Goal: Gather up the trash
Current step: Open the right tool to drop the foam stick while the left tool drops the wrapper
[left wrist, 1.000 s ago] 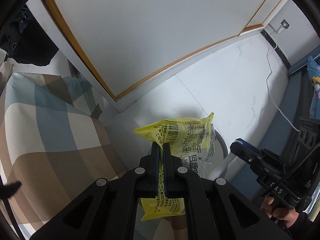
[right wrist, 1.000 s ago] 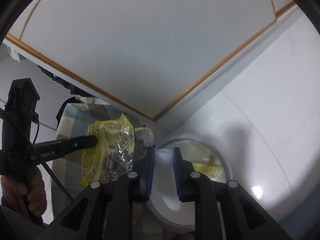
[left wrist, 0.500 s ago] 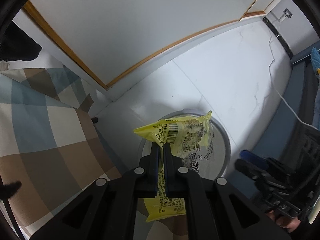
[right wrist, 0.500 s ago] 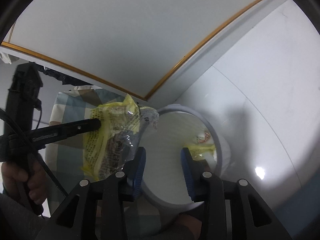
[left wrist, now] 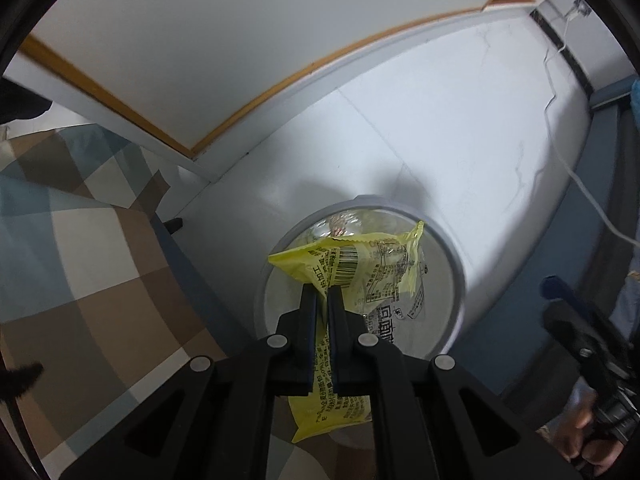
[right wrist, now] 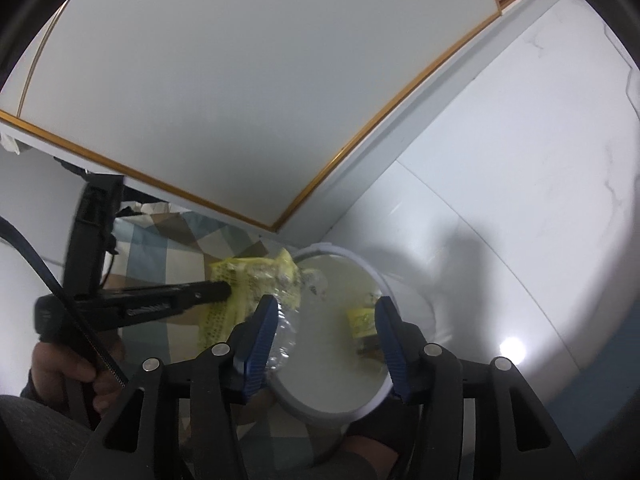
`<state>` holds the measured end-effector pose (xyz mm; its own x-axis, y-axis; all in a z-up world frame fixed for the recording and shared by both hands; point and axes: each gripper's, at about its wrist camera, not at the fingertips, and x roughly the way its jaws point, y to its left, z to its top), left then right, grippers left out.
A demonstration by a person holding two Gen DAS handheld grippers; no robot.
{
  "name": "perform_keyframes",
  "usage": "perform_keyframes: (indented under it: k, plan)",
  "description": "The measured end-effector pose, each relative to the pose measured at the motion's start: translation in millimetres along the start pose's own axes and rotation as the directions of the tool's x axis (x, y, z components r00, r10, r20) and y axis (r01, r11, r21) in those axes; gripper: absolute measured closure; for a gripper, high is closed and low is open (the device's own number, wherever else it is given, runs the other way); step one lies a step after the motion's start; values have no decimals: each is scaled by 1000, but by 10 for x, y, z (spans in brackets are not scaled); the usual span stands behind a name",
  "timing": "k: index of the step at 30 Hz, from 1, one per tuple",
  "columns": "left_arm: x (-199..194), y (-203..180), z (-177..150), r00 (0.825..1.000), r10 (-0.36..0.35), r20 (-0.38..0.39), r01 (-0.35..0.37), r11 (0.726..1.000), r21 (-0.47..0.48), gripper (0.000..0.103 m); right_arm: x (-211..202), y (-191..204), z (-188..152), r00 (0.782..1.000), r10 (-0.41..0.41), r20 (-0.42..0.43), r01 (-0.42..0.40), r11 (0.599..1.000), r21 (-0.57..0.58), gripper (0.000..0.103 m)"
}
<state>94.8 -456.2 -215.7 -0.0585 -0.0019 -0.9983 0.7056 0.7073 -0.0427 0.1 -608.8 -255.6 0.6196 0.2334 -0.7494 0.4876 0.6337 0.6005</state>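
Two tongs over one bin (left wrist: 452,256); my left tongs (left wrist: 322,300), pointing down, clench the wrapper (left wrist: 372,268) right above its mouth, long axis crosswise; my right tongs (right wrist: 326,320) are opening, empty, bin (right wrist: 376,276) just ahead.

Looks like a room in someone's home. There's a checked blanket (left wrist: 80,264) at the left, white marble-look floor tiles (left wrist: 460,128), and a white wood-trimmed wardrobe door (left wrist: 224,40) up top. A charger cable (left wrist: 560,136) trails along the right.
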Motion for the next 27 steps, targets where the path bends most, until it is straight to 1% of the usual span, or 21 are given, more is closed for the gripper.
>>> perform_keyframes:
  k: [4, 5, 7, 9, 10, 11, 12, 13, 14, 15, 16, 17, 22, 23, 24, 26, 27]
  plan:
    - [155, -58, 14, 999, 12, -39, -11, 1000, 20, 101, 15, -2, 8, 1000, -7, 0, 7, 1000, 12, 51]
    - [186, -57, 13, 999, 10, -50, -9, 1000, 16, 98, 20, -11, 9, 1000, -10, -1, 10, 1000, 18, 51]
    - [245, -43, 14, 998, -12, -68, 12, 1000, 2, 97, 33, -28, 15, 1000, -14, -3, 14, 999, 29, 47]
    - [309, -1, 18, 996, -27, -84, 26, 1000, -16, 91, 55, -28, 19, 1000, -16, -8, 16, 999, 36, 46]
    - [341, 22, 11, 995, -28, -100, 25, 999, -24, 83, 62, -26, 23, 1000, -16, -10, 17, 999, 38, 46]
    - [365, 35, 5, 993, -33, -112, 30, 999, -31, 77, 73, -20, 26, 1000, -17, -12, 18, 999, 39, 45]
    - [377, 47, -3, 993, -37, -113, 33, 999, -34, 76, 84, -11, 32, 1000, -16, -15, 17, 999, 38, 43]
    - [380, 45, -13, 993, -34, -112, 32, 999, -28, 72, 92, -16, 26, 1000, -16, -17, 16, 999, 36, 42]
    - [381, 37, -21, 993, -28, -113, 26, 999, -19, 66, 100, -8, 25, 1000, -16, -18, 17, 999, 36, 42]
    - [384, 34, -30, 993, -14, -114, 13, 1000, -11, 61, 110, -3, 26, 1000, -15, -20, 16, 999, 38, 42]
    - [374, 42, -39, 994, -7, -107, 6, 1000, -11, 53, 118, -1, 23, 1000, -13, -23, 14, 999, 40, 41]
    - [358, 43, -43, 995, -8, -100, 7, 1000, -13, 49, 124, -4, 23, 1000, -12, -25, 13, 999, 41, 41]
    - [161, 102, -87, 999, -24, -36, 22, 999, -41, 49, 111, -5, 40, 1000, -15, -24, 16, 999, 46, 40]
    - [114, 109, -96, 999, -26, -19, 25, 999, -45, 47, 100, -5, 45, 1000, -16, -24, 17, 999, 46, 39]
    - [55, 124, -113, 1000, -29, 0, 29, 998, -51, 44, 86, 6, 50, 1000, -17, -23, 18, 999, 45, 38]
    - [-59, 138, -142, 998, -56, 32, 57, 996, -65, 33, 66, 14, 57, 1000, -18, -20, 18, 999, 39, 36]
    - [-138, 157, -164, 997, -62, 51, 66, 995, -74, 31, 49, 30, 63, 1000, -19, -19, 19, 999, 37, 35]
